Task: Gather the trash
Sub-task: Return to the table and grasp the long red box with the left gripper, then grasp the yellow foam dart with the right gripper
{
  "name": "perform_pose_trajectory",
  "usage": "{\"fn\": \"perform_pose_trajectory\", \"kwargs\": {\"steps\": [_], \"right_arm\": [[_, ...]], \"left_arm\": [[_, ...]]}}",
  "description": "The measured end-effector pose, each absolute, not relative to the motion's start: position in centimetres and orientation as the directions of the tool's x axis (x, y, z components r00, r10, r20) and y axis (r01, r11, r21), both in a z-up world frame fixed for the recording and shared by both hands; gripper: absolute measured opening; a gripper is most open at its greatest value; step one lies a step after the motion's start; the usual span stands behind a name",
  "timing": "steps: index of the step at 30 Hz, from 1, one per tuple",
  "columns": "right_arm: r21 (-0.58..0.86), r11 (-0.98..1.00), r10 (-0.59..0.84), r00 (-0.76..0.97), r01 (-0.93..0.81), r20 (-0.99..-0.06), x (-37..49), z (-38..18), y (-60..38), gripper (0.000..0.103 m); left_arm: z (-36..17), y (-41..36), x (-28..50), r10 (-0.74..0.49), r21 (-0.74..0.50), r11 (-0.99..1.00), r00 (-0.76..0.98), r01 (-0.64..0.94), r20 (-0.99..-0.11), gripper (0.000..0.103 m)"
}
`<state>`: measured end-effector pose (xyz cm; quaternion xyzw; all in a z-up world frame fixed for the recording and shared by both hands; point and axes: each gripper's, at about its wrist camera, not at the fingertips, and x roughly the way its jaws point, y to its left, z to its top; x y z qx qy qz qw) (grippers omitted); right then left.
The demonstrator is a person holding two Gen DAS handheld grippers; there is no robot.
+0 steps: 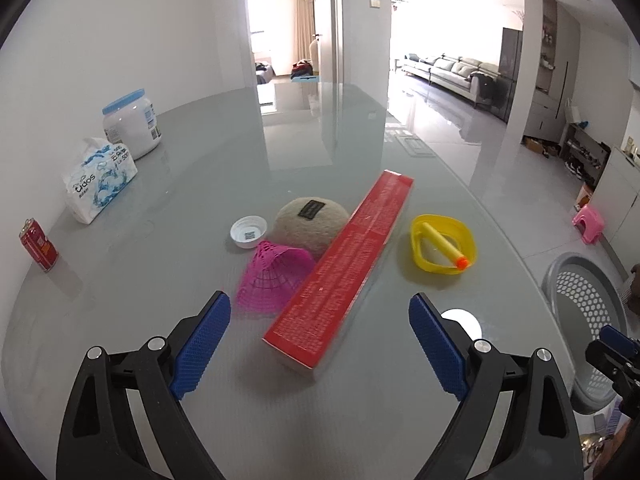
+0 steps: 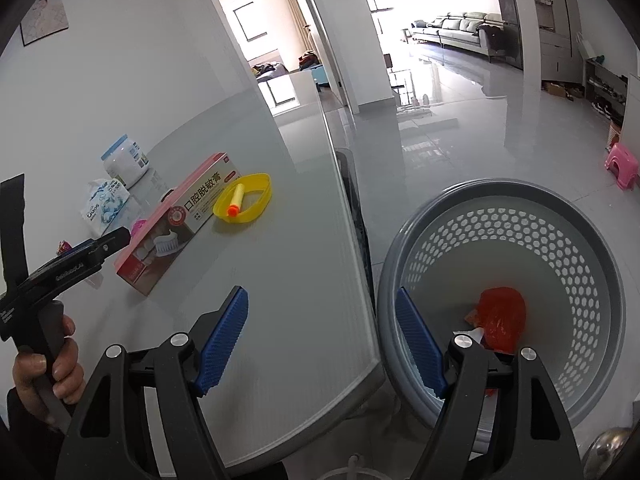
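Both claws gape: red box (image 1: pixel 344 268) ahead of left claw (image 1: pixel 320 340).

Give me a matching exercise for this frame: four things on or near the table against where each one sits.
Things:
1. foam dart
2. red wrapper
3. white cap
4. red can

Places:
A. inside the grey basket
B. left edge of the table
C. in the yellow dish
D. left of the beige felt ball

Pairs: 1-C, 2-A, 3-D, 4-B
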<state>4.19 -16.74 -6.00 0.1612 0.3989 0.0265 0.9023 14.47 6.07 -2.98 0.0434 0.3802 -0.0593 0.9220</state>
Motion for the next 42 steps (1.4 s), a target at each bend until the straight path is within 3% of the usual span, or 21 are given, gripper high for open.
{"fn": "perform_pose_trajectory", "kwargs": {"steps": [15,27,34,37,38,42], "right_arm": [[0.309,0.948,0.185,0.652,0.08,-0.735,6.1,-6.7,-15.8,0.073],[0.327,0.941,0.189,0.662,0.089,-0.725,5.7,-6.7,-16.5,0.073],[0.332,0.938,0.185,0.665,0.101,-0.724,5.4,-6.9,-16.9,0.073],[0.332,0.938,0.184,0.666,0.101,-0.723,5.5,-6.8,-16.9,0.073],[0.331,0.938,0.184,0.667,0.101,-0.722,5.4,-6.8,-16.9,0.073],[0.329,0.94,0.183,0.672,0.095,-0.717,5.6,-6.4,-16.5,0.073]], "left_arm": [[-6.3,3.7,14.6,-0.205,-0.059,0.965,0.597,0.255,-0.776,0.089],[-6.8,1.0,18.6,-0.177,-0.06,0.976,0.596,0.212,-0.783,0.088],[-7.2,-1.0,20.2,-0.205,-0.079,0.969,0.58,0.234,-0.789,0.064],[-7.6,-1.3,20.7,-0.218,-0.095,0.967,0.566,0.238,-0.795,0.046],[-7.7,-1.3,20.7,-0.218,-0.097,0.967,0.565,0.236,-0.796,0.036],[-7.6,-0.8,20.5,-0.232,-0.115,0.965,0.568,0.234,-0.79,0.036]]}}
